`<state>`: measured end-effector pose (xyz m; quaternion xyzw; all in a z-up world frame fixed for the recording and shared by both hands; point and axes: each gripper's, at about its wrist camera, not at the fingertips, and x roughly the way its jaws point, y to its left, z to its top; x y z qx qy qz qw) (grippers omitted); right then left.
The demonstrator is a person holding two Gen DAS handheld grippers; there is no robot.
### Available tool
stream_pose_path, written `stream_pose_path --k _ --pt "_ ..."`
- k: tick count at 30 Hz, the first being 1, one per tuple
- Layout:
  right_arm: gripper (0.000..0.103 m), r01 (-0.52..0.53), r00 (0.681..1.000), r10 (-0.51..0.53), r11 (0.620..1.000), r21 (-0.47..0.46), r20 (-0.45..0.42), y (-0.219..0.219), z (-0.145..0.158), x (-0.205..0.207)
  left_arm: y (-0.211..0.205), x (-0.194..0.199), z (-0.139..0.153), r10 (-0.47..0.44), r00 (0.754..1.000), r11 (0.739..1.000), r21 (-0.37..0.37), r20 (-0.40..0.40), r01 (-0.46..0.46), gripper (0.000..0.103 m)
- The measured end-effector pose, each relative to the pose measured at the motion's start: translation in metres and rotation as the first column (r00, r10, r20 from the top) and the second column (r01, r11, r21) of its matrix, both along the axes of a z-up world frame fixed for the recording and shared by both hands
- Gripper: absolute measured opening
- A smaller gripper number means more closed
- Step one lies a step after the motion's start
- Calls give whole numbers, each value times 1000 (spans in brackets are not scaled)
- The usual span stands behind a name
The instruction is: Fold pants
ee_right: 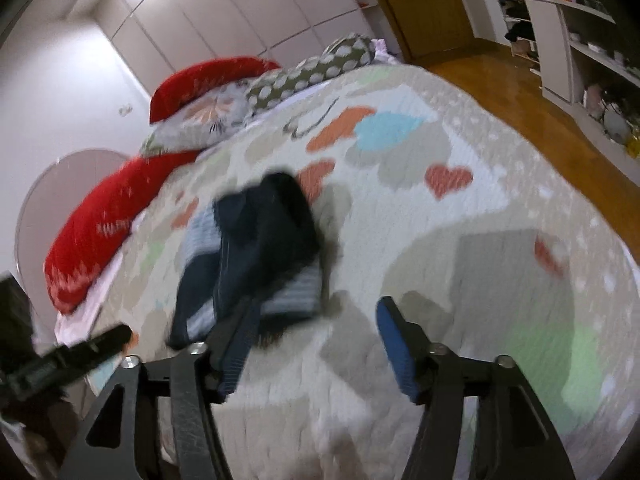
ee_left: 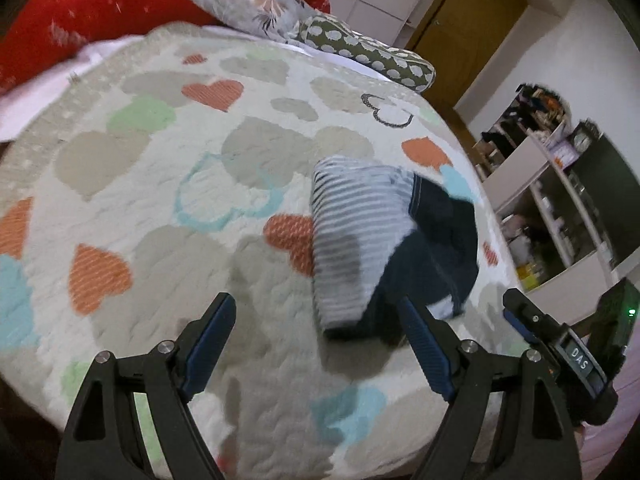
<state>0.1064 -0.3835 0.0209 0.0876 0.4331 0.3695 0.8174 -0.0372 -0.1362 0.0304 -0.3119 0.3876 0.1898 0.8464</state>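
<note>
The pants point(ee_left: 384, 248) lie as a small folded bundle on the bed, dark navy with a blue-and-white striped part. They also show in the right wrist view point(ee_right: 260, 260), blurred. My left gripper point(ee_left: 316, 312) is open and empty, just in front of the bundle; its right finger tip overlaps the bundle's near edge. My right gripper point(ee_right: 316, 316) is open and empty, its left finger tip at the bundle's near edge. The right gripper point(ee_left: 560, 344) also shows at the right in the left wrist view.
The bed has a white quilt point(ee_left: 160, 208) with coloured hearts. Red pillows point(ee_left: 88, 20), a floral pillow point(ee_left: 248, 0) and a dotted bolster point(ee_left: 372, 52) lie at the head. Shelves point(ee_left: 560, 200) stand right of the bed over a wooden floor point(ee_right: 540, 120).
</note>
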Motion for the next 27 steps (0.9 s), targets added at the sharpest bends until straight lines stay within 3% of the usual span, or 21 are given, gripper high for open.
stream_pose_path --k 6,12,15,16,18,21,27 --pt "81 -100 983 104 994 34 -152 40 -9 54 30 48 -25 -79 997 983 -167 10 80 83" --pt "81 -142 954 151 989 50 -259 80 -36 85 44 89 -49 -168 985 954 -244 48 175 84" --pt "82 -142 959 154 988 64 -236 91 -40 90 37 100 -50 -208 976 950 -224 60 217 84" --pt "80 -155 959 168 985 71 -229 95 -39 90 35 102 -48 -226 972 948 -217 64 235 69" --pt "48 -199 945 218 975 98 -245 103 -39 89 29 107 -43 -252 966 946 -198 58 258 46" --pt "40 -216 944 230 973 86 -235 108 -32 87 33 106 -35 -246 966 948 -191 77 256 39" --pt "38 -241 945 262 963 123 -196 124 -7 96 56 118 -12 -205 975 969 -125 87 214 39"
